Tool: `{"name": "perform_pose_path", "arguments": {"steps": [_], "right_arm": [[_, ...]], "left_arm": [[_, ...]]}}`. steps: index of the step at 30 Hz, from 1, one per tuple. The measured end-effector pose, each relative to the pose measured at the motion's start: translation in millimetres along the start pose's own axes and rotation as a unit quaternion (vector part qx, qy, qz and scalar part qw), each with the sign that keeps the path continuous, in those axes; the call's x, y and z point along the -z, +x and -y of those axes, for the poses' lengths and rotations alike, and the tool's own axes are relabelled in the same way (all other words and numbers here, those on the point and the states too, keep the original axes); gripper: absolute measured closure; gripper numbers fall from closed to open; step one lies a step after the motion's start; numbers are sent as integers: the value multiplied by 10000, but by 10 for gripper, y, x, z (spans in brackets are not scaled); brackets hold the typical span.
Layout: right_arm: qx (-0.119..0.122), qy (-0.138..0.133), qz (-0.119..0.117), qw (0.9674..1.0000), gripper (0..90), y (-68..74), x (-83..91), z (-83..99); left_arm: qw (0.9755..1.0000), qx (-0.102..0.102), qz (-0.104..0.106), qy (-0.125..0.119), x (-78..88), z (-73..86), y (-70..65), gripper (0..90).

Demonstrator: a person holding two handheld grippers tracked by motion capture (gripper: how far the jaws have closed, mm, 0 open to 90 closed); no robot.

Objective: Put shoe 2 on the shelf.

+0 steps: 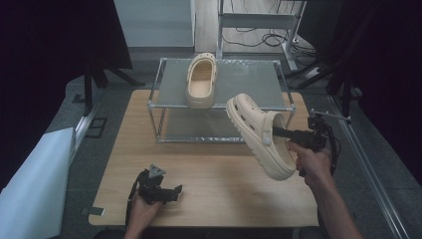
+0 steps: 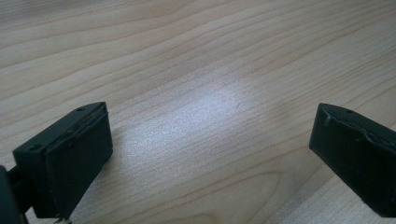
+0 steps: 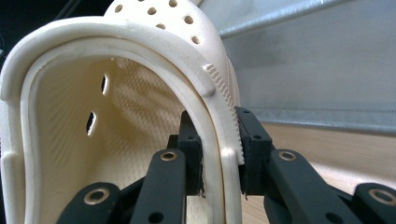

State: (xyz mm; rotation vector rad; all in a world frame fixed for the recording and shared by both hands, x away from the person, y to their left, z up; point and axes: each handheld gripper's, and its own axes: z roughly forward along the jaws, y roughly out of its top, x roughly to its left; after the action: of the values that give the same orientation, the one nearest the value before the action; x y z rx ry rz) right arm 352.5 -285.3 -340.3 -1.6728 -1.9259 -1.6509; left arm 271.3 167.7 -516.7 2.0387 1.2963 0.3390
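A cream clog (image 1: 260,134) hangs tilted on its side in the air above the table's right half, toe toward the rack. My right gripper (image 1: 278,132) is shut on the clog's side wall (image 3: 219,140), one jaw inside the shoe and one outside. A second cream clog (image 1: 201,79) lies on the top shelf of the metal rack (image 1: 249,82), toe pointing away. My left gripper (image 1: 171,191) rests low over the wooden table (image 1: 209,174) at the front left. Its fingers (image 2: 70,158) stand wide apart with bare wood between them.
The rack has a lower shelf (image 1: 199,130) under the top one and stands at the table's far edge. A white sheet (image 1: 35,184) lies off the table's left side. Dark stands and cables sit behind and to the right of the table.
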Motion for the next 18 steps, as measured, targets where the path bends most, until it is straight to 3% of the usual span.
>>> {"name": "perform_pose_path", "arguments": {"steps": [8, 15, 18], "right_arm": [[-106, -154, 1, 9998, 747, 78, -67, -204], [-107, -235, 219, 9994, 748, 135, -200, -364], [-237, -308, 226, 9990, 748, 137, -252, -415]], "left_arm": [[10000, 0, 47, 2, -10, 0, -4, 0], [10000, -9, 88, 6, -13, -2, -2, 0], [10000, -4, 92, 5, -16, -1, -6, 0]]}}
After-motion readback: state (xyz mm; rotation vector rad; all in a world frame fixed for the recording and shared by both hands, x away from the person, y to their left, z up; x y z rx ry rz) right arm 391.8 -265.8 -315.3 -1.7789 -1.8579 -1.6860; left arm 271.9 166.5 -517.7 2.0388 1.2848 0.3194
